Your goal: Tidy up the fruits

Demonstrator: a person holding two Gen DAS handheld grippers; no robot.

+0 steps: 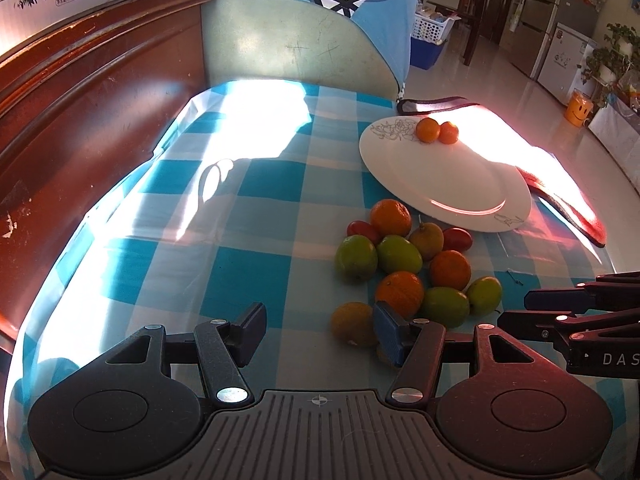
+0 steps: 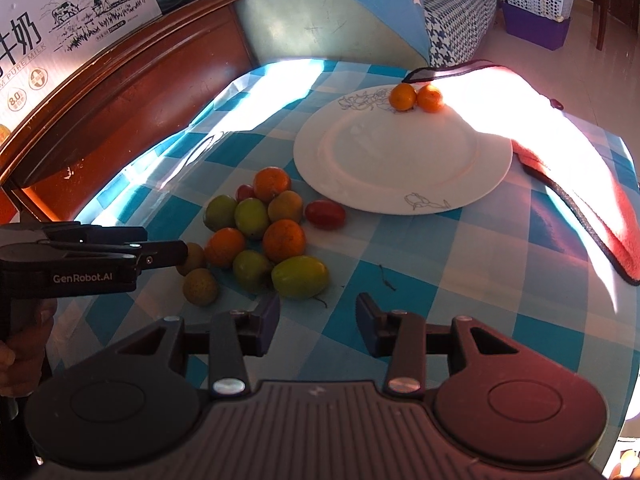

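Note:
A white plate (image 1: pixel 452 192) (image 2: pixel 400 160) lies on the blue checked tablecloth with two small oranges (image 1: pixel 437 131) (image 2: pixel 416 97) at its far rim. A pile of fruit (image 1: pixel 404 264) (image 2: pixel 264 232) lies in front of the plate: oranges, green fruits, red cherry tomatoes (image 2: pixel 325 213) and brownish fruits. My left gripper (image 1: pixel 320 330) is open and empty, its right finger beside a yellow-brown fruit (image 1: pixel 352 323) at the pile's near edge. My right gripper (image 2: pixel 318 326) is open and empty, just right of a green fruit (image 2: pixel 300 277).
A red cloth (image 2: pixel 580 184) lies right of the plate, partly under it. A wooden headboard (image 1: pixel 92 120) stands along the left. A milk carton (image 2: pixel 60 40) sits on it. The left gripper shows in the right wrist view (image 2: pixel 176 254).

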